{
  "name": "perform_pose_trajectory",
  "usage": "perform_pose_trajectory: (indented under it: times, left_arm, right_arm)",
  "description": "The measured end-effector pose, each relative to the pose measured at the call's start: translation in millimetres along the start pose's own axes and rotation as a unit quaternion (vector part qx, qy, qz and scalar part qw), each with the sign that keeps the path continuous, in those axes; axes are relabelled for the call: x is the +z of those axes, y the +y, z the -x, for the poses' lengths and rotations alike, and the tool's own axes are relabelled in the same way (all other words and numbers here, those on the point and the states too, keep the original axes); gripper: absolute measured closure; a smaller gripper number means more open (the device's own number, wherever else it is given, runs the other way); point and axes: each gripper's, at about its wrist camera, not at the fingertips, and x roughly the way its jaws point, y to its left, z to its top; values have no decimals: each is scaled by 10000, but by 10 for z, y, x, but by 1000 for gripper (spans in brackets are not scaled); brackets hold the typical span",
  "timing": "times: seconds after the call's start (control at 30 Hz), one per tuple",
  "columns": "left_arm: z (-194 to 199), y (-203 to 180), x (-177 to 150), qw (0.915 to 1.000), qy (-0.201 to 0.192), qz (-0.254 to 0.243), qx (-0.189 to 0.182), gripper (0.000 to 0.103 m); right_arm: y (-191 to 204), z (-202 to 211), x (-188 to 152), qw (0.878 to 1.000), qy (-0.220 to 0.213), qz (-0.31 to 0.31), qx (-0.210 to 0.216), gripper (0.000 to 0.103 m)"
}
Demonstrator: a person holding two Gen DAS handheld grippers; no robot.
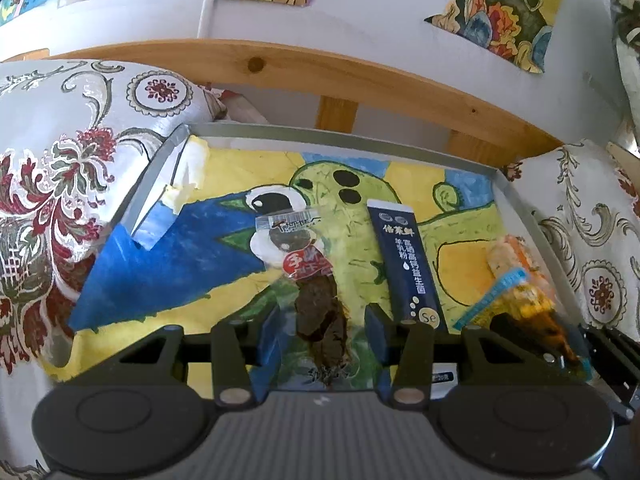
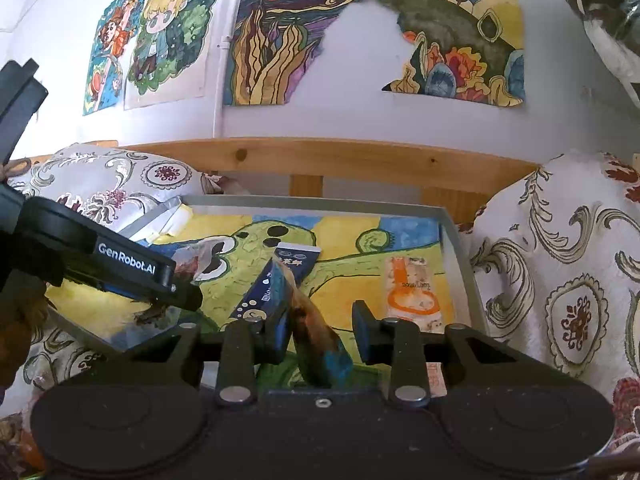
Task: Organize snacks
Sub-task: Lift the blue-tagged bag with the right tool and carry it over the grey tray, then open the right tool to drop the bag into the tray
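Note:
A grey tray [image 1: 344, 136] lined with a bright drawing holds the snacks. A clear packet of dark jerky with a red label [image 1: 316, 304] lies lengthwise between the fingers of my left gripper [image 1: 324, 332], which stands open around it. A navy stick sachet [image 1: 404, 264] lies just to its right. My right gripper [image 2: 320, 334] is shut on a packet of yellow-brown snacks with a blue seal [image 2: 316, 340], held tilted on edge above the navy sachet [image 2: 276, 280]. The left gripper [image 2: 188, 300] shows at the left of the right wrist view.
An orange-and-white packet [image 2: 408, 292] lies flat by the tray's right wall [image 2: 460, 256]. Patterned cushions press in on the left [image 1: 60, 184] and right [image 2: 560, 280]. A wooden rail [image 1: 360, 76] runs behind the tray, below a wall of paintings.

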Motion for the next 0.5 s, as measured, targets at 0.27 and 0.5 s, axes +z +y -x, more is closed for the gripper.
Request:
perform_pose_trajectory:
  times: [0.27, 0.5]
  left_arm:
    - [31, 30, -2, 9999, 8, 138, 47, 43]
    - [209, 76, 33, 9994, -190, 258, 122, 21]
  right_arm:
    - [8, 90, 47, 9998, -192, 1, -1, 42]
    - [61, 213, 131, 9994, -324, 87, 72, 30]
